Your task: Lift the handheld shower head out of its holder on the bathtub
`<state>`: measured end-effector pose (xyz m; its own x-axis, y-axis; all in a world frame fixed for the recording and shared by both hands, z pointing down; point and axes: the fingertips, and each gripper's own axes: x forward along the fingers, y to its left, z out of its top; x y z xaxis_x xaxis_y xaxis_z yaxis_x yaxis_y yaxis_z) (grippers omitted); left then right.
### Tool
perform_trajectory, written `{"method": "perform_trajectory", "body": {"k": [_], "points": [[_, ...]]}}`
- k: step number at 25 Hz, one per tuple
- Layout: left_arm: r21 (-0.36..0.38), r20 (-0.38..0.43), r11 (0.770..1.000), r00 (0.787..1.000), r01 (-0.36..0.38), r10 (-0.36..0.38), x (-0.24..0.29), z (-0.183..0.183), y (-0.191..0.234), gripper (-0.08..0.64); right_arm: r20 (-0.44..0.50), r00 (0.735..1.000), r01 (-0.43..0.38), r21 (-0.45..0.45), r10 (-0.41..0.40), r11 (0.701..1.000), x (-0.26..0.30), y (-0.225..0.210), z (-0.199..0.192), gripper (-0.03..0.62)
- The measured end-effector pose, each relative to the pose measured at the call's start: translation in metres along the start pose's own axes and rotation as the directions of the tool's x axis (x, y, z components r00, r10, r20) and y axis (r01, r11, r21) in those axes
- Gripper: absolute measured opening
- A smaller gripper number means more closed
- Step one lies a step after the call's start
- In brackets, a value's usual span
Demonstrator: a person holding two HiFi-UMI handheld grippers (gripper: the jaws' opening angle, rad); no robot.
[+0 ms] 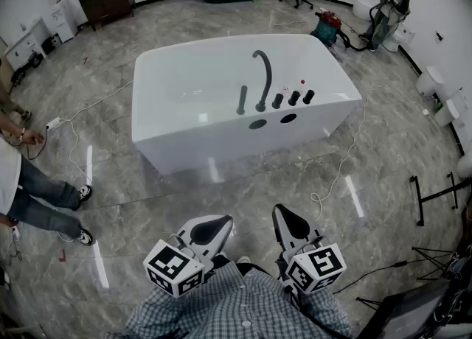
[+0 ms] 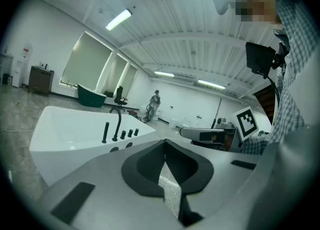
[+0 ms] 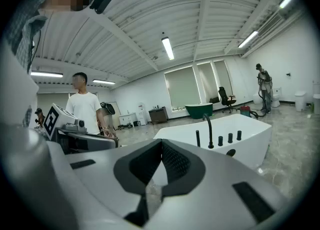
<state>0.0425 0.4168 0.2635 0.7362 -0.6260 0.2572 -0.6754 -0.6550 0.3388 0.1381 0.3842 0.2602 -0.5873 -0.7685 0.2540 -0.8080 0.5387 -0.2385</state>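
With both tools on the near side of the bathtub (image 1: pixel 184 142) and well apart from it, I read the left gripper (image 1: pixel 210 224) as fully closed. In the left gripper view its dark pads meet at the tips with nothing between them. The right gripper (image 1: pixel 289 218) is in the same condition: its textured black pads are together and it is empty. Both shells are smooth, pale moulded plastic, and each carries a marker cube at the rear.

The bathtub is glossy white with rounded corners and stands on polished grey marbled floor. The handheld shower head (image 1: pixel 242 100) is a slim black upright cylinder seated on the bathtub's near rim. It is just beside the tall curved black spout (image 1: pixel 262 76). Three short black knobs (image 1: pixel 293 98) sit on the same rim beyond the spout.

The holder at the shower head's base is too small for me to make out.
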Motion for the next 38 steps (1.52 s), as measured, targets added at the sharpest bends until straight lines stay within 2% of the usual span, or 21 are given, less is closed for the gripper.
{"method": "perform_trajectory", "body": {"k": [20,29,38], "points": [[0.0,0.006,1.0,1.0,-0.011,0.011,-0.006,-0.003,-0.003,0.006,0.009,1.0,0.008,0.023,-0.008,1.0,-0.003,0.001,-0.003,0.017],[-0.011,0.013,0.999,0.999,-0.04,0.04,0.002,-0.003,-0.008,0.006,0.017,0.999,0.043,0.054,-0.044,0.998,-0.015,-0.026,-0.002,0.018],[-0.029,0.023,0.995,0.996,-0.091,0.091,0.007,-0.007,-0.023,0.006,0.007,0.999,0.045,0.076,-0.046,0.996,-0.037,-0.048,-0.009,0.018]]}}
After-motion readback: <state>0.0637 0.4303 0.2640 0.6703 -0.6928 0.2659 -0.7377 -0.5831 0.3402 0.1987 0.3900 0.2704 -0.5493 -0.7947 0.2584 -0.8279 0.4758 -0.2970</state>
